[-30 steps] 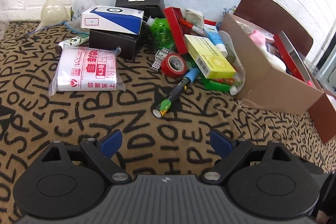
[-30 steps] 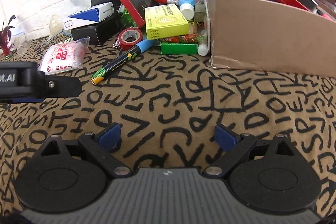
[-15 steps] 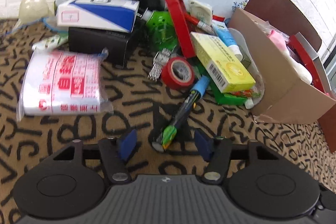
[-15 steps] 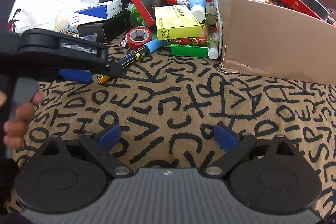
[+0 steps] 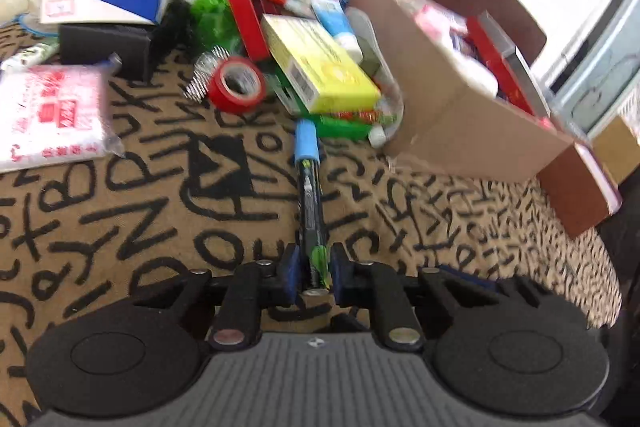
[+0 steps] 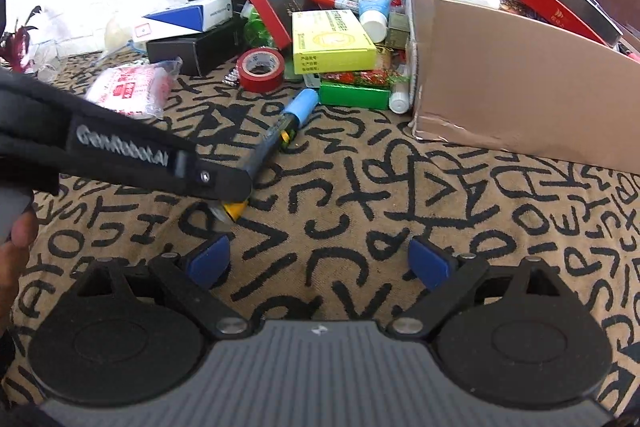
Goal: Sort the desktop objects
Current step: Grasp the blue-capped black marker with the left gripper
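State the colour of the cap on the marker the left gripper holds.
Light blue cap on the black marker pen, clearest in the left wrist view.

Both wrist views low, angled down, close over patterned cloth [image 5: 120,211], sharing clutter pile and cardboard box [image 6: 500,79]

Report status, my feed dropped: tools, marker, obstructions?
Left tool shut on marker. Right tool open, empty. Marker cap beside green box; cardboard box close ahead.

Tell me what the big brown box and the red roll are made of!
The big brown box looks like cardboard: dull brown, with folded flaps and a torn, crumpled bottom corner. The red roll looks like plastic sticky tape, smooth and slightly shiny, wound around a pale ring that may be cardboard, though the pictures leave that unclear.
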